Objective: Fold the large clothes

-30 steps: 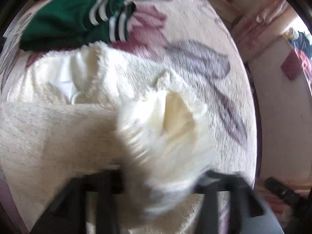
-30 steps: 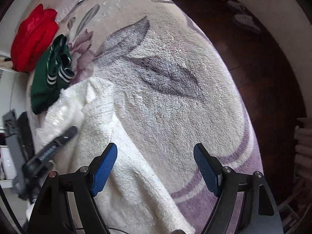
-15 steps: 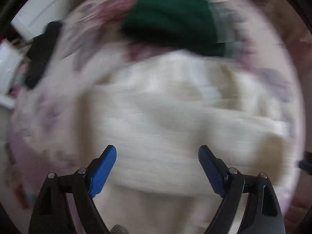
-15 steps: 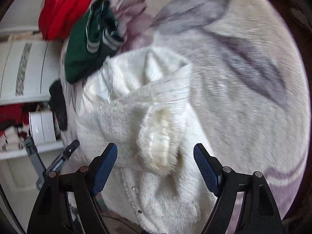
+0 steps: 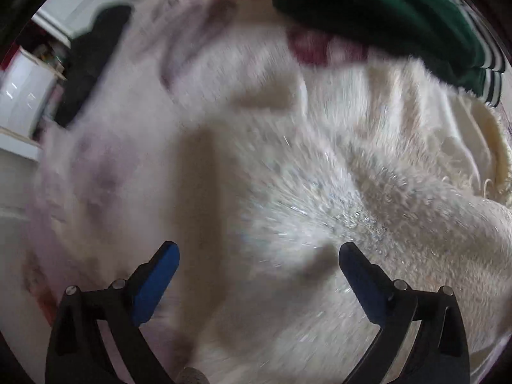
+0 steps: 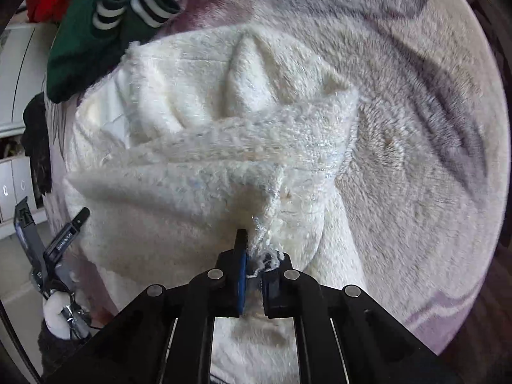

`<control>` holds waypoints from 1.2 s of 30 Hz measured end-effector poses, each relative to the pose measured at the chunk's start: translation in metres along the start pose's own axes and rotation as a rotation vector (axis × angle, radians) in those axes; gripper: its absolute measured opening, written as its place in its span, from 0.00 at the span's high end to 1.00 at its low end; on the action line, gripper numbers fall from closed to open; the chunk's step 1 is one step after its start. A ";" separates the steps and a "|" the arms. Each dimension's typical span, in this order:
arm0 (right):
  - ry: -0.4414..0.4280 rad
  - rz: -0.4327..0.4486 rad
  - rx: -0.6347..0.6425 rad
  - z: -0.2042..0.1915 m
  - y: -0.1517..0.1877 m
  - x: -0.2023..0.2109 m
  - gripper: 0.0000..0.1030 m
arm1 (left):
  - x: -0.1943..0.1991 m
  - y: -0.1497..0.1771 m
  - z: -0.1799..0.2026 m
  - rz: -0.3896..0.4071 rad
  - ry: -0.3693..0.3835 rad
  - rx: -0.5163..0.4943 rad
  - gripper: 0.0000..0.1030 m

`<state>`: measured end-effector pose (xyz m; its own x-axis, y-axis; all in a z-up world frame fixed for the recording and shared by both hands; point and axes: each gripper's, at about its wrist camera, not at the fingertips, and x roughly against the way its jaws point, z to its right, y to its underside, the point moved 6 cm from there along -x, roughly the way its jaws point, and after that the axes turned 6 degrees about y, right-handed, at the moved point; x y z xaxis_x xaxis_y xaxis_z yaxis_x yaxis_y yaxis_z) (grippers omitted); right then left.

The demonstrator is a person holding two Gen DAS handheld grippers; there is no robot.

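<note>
Right gripper (image 6: 256, 264), jaws pinching the cream sweater's (image 6: 204, 147) near edge, bulk stretching ahead on the bed (image 6: 416, 128); left gripper (image 5: 257, 275), jaws spread, above its left part.

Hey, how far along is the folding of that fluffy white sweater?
Partly done: one sleeve of the white sweater already lies across its body. In hand: the right gripper is shut on a fuzzy edge, while the left gripper hangs open above the fabric. Left: the sweater is rumpled, not yet a neat stack, unlike the green garment beside it.
</note>
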<state>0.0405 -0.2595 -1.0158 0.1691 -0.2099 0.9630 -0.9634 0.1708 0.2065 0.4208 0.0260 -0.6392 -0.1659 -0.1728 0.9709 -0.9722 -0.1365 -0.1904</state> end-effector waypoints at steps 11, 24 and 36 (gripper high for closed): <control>-0.266 -0.026 0.154 -0.203 -0.070 -0.022 0.71 | -0.010 -0.054 0.010 0.037 -0.120 -0.077 0.00; -0.176 -0.191 0.260 -0.313 -0.109 -0.132 0.59 | -0.036 -0.055 0.014 -0.022 -0.013 -0.060 0.00; -0.053 0.012 0.296 -0.388 -0.106 -0.127 0.93 | -0.018 -0.070 0.008 0.018 0.008 -0.041 0.00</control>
<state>0.2021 0.1230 -1.0926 0.1538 -0.2609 0.9530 -0.9853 -0.1128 0.1281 0.4929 0.0307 -0.6446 -0.1847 -0.1666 0.9686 -0.9750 -0.0929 -0.2019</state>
